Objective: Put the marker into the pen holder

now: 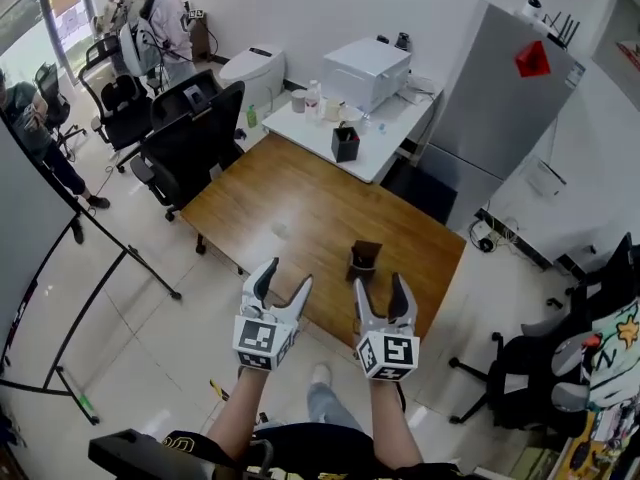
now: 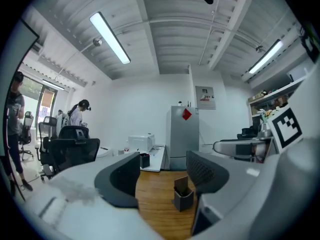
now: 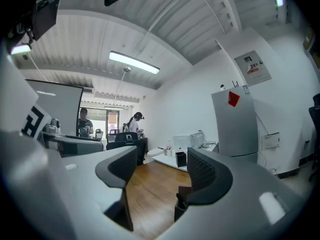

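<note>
Far left of the pen holder [image 1: 365, 260], beyond the edge of the wooden tabletop [image 1: 290, 208], stand black office chairs [image 1: 190, 133]. The people behind them are too small to make out.

Left gripper [image 1: 285, 280]: left of the pen holder and nearer the person, over the tabletop's near edge and clear of the holder. Jaws are spread. Its own view shows only bare wood and, further off, the pen holder between them.

Pen holder: a dark, small, upright box with a taller back panel, standing on the tabletop near the near edge.

Marker: not clearly visible in any view. The left gripper view shows a dark sliver inside the holder's opening, too small to say whether it is the marker. Neither gripper holds it.

Right gripper [image 1: 380, 290]: just on the near side of the pen holder. Jaws are spread wide with nothing pinched. In its own view the right jaw covers most of the holder, leaving only one corner and the opening showing at the lower right. Whether a fingertip touches the holder cannot be told from the head view.

Behind the pen holder, a white tabletop [image 1: 300, 126] carries a printer [image 1: 367, 71] and a black cup [image 1: 345, 144]. The small bottles beside them are indistinct.

Right of the pen holder and further back is a grey cabinet [image 1: 500, 98] with a red tag [image 1: 532, 60]. A chair at the far right is cut off by the frame.
</note>
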`<state>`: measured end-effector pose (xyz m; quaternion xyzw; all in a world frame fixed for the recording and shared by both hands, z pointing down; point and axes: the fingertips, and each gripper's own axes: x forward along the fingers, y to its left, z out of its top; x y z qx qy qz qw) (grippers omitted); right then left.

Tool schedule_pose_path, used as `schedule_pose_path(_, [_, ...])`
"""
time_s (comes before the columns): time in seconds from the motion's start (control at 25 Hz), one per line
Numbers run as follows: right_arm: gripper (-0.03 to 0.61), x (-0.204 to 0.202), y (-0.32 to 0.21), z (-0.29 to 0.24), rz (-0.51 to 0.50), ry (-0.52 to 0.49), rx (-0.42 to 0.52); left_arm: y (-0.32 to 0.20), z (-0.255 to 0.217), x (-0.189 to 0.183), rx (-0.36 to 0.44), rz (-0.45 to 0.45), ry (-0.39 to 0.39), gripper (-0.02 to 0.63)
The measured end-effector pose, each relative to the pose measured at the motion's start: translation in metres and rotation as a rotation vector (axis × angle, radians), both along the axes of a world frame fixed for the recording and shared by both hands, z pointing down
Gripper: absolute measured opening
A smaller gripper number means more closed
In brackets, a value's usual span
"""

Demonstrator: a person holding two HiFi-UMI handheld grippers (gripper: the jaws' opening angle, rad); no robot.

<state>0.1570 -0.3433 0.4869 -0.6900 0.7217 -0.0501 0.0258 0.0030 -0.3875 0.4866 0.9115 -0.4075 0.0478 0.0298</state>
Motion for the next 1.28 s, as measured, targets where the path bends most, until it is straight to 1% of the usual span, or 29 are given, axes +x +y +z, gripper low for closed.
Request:
schedule_pose_path(0.08, [0.305, -0.016, 0.031, -0.013, 0.017, 0.026, 0.017, 0.033, -0.016, -0.019, 0.04, 0.015, -0.001, 0.291])
schedule_pose_path(0.16, [0.305, -0.032, 0.062, -0.03, 0.04, 0.046, 0.043, 0.062, -0.033, -0.042, 0.076, 0.007, 0.014, 0.291])
schedule_pose_path(0.24, [0.305, -0.048, 0.099, -0.038, 0.07, 0.044, 0.052, 0.092, -0.043, -0.066, 0.09, -0.003, 0.029, 0.293])
schedule_pose_path(0.32, [0.307, -0.064, 0.132, -0.042, 0.095, 0.033, 0.061, 0.12, -0.043, -0.084, 0.098, 0.009, 0.034, 0.301])
schedule_pose_path(0.44, [0.307, -0.09, 0.17, -0.045, 0.085, 0.06, 0.061, 0.154, -0.047, -0.097, 0.11, 0.033, 0.059, 0.301])
schedule_pose_path(0.56, [0.307, -0.11, 0.199, -0.052, 0.082, 0.073, 0.061, 0.178, -0.052, -0.103, 0.102, 0.058, 0.054, 0.302])
schedule_pose_path(0.64, [0.307, -0.115, 0.209, -0.059, 0.071, 0.082, 0.067, 0.191, -0.062, -0.105, 0.121, 0.048, 0.061, 0.301])
schedule_pose_path(0.72, [0.307, -0.117, 0.207, -0.069, 0.045, 0.102, 0.081, 0.2, -0.074, -0.105, 0.166, 0.007, 0.08, 0.286])
schedule_pose_path(0.8, [0.307, -0.127, 0.201, -0.083, 0.006, 0.122, 0.105, 0.204, -0.084, -0.103, 0.198, -0.027, 0.104, 0.281])
schedule_pose_path(0.88, [0.307, -0.136, 0.202, -0.098, -0.006, 0.134, 0.129, 0.208, -0.091, -0.1, 0.214, -0.026, 0.105, 0.282])
schedule_pose_path(1.0, [0.301, -0.134, 0.215, -0.102, 0.001, 0.154, 0.119, 0.216, -0.098, -0.102, 0.22, -0.036, 0.102, 0.281])
schedule_pose_path(1.12, [0.301, -0.12, 0.219, -0.092, 0.02, 0.124, 0.082, 0.218, -0.096, -0.108, 0.211, -0.05, 0.089, 0.282])
schedule_pose_path(1.28, [0.299, -0.1, 0.229, -0.09, 0.062, 0.116, 0.07, 0.234, -0.096, -0.107, 0.22, -0.038, 0.07, 0.282])
